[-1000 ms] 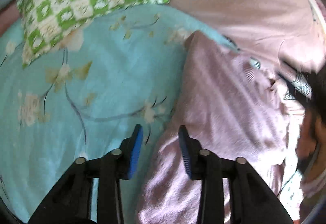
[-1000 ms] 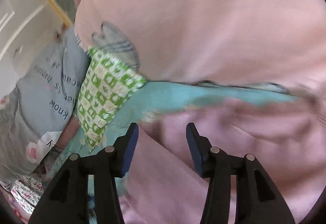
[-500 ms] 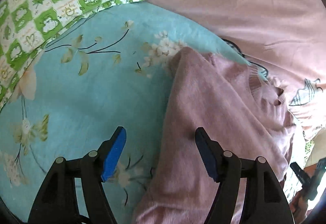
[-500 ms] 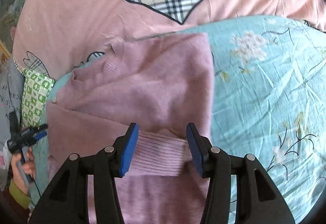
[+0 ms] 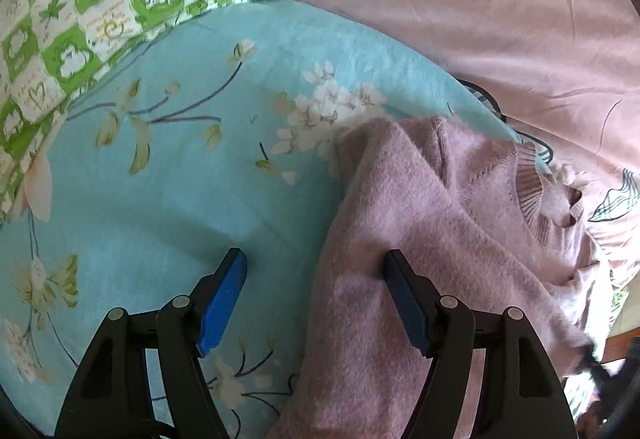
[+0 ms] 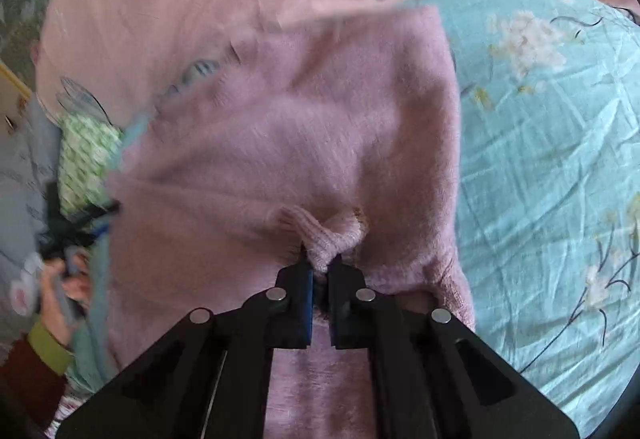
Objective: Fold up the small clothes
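Bedspread (image 6: 552, 159) unchanged; right hand-held gripper (image 6: 320, 263) now pinches sweater cuff (image 6: 332, 235).

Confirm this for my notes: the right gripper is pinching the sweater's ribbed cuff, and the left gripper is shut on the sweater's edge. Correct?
Not quite. The left gripper is open over the pink sweater, as the left wrist view shows. The right gripper is closing on the ribbed cuff.

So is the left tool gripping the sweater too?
No, the left tool is open, with the sweater edge lying loose between its fingers.
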